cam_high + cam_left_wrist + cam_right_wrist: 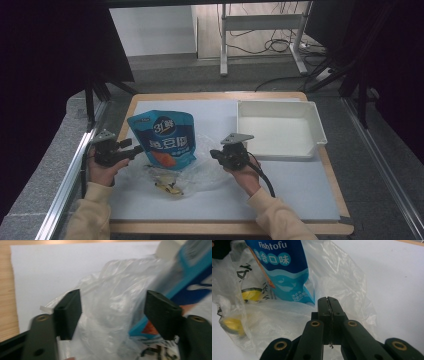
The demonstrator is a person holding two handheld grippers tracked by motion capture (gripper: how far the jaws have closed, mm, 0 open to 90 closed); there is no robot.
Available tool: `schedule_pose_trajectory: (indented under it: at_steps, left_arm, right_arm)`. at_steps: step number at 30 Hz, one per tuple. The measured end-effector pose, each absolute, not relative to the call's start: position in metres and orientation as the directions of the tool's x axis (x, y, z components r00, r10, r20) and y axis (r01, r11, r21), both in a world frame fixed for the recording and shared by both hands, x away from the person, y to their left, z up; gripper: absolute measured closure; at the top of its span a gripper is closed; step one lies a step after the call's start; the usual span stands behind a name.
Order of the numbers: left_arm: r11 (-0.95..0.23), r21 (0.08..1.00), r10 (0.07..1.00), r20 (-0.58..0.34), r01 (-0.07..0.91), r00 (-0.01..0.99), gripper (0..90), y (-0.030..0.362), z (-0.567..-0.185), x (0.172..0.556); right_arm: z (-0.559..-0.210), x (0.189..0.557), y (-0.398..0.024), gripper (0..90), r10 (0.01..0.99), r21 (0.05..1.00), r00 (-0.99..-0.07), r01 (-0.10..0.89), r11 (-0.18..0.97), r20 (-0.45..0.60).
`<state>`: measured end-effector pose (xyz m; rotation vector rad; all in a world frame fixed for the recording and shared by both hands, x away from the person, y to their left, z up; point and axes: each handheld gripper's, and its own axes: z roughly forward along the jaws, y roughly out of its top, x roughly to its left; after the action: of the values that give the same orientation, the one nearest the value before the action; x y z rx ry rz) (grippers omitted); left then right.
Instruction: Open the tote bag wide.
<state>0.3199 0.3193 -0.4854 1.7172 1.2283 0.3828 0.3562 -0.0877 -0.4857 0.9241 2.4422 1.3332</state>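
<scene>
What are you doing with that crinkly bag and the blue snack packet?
A person works at a table with a gripper in each hand. The right gripper is shut, pinching an edge of the clear plastic bag. The left gripper has its jaws open, with the plastic between them but not squeezed. The blue snack pouch stands half inside the bag, next to a small yellow packet. The white tray waits nearby.

A wooden table (230, 96) with a pale mat (300, 190) stands on grey floor (380, 165). Beyond, a white desk frame (262, 22) and loose cables (277, 46); dark curtains (45, 75) hang left and right.
</scene>
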Motion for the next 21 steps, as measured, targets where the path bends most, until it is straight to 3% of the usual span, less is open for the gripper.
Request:
schedule_pose_trajectory:
  at_steps: [3, 14, 21]
  left_arm:
    - [-0.037, 0.832, 0.854, -0.262, 0.554, 0.45, 20.8, 0.325, -0.483, 0.317]
    - [-0.052, 0.854, 0.855, -0.229, 0.517, 0.465, 18.8, 0.326, -0.469, 0.296]
    - [-0.103, 0.862, 0.853, -0.18, 0.496, 0.489, 18.7, 0.313, -0.465, 0.273]
  right_arm:
    - [-0.485, 0.356, -0.088, 88.8, 0.613, 0.818, -0.783, 0.42, 0.393, 0.108]
    - [-0.482, 0.351, -0.091, 86.3, 0.607, 0.822, -0.789, 0.409, 0.396, 0.099]
    - [-0.473, 0.343, -0.103, 74.7, 0.586, 0.833, -0.804, 0.391, 0.391, 0.102]
